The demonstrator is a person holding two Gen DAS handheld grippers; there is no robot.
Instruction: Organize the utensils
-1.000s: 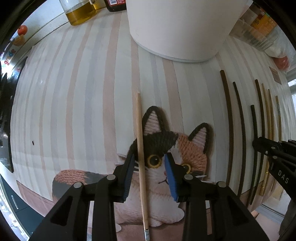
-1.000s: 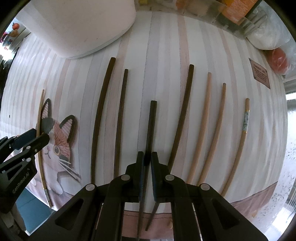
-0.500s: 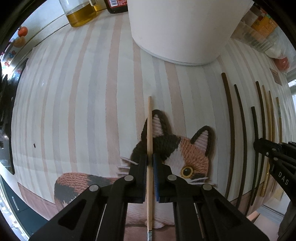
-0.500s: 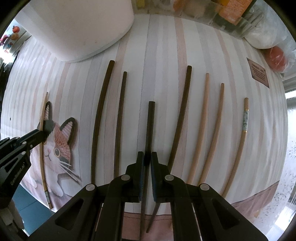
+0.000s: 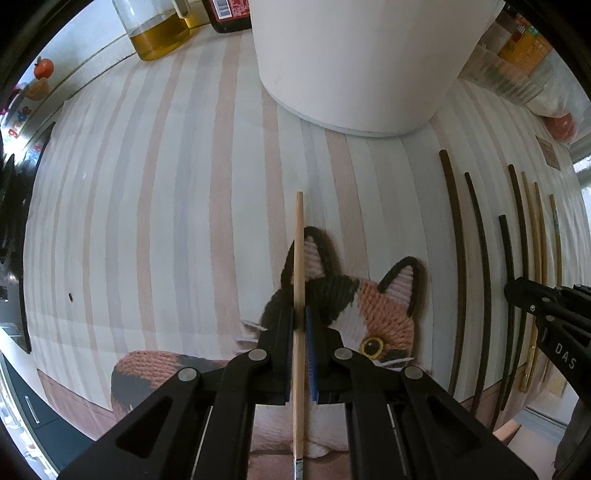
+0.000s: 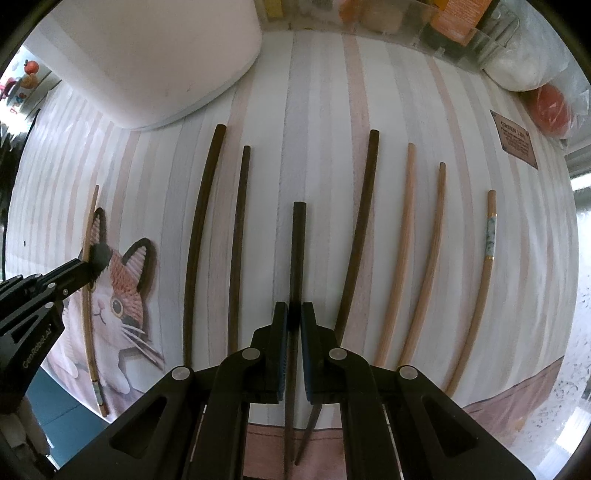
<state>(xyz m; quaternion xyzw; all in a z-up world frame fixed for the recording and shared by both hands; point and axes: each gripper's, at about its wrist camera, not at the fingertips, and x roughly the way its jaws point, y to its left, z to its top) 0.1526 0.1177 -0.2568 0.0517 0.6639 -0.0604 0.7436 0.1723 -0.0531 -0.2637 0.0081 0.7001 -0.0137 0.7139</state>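
A light wooden chopstick (image 5: 298, 280) with a metal tip lies over the cat picture on the striped mat, and my left gripper (image 5: 300, 314) is shut on it, pointing down. In the right wrist view the same chopstick (image 6: 88, 280) shows at the far left with the left gripper (image 6: 86, 266) on it. My right gripper (image 6: 294, 308) is shut on a dark chopstick (image 6: 297, 254) in the middle of a row. Two dark chopsticks (image 6: 201, 236) lie to its left. Another dark one (image 6: 360, 229), two light ones (image 6: 400, 251) and a patterned one (image 6: 480, 288) lie to its right.
A large white round container (image 5: 362, 55) stands at the back of the striped mat (image 5: 147, 221). An oil jar (image 5: 155, 33) and a dark bottle sit behind it at the left. Clear boxes, a white bag (image 6: 517, 70) and a red object (image 6: 552, 107) line the back right.
My left gripper has closed from open onto the light chopstick, which now runs straight between the pads. The right gripper has stayed shut on the dark chopstick.
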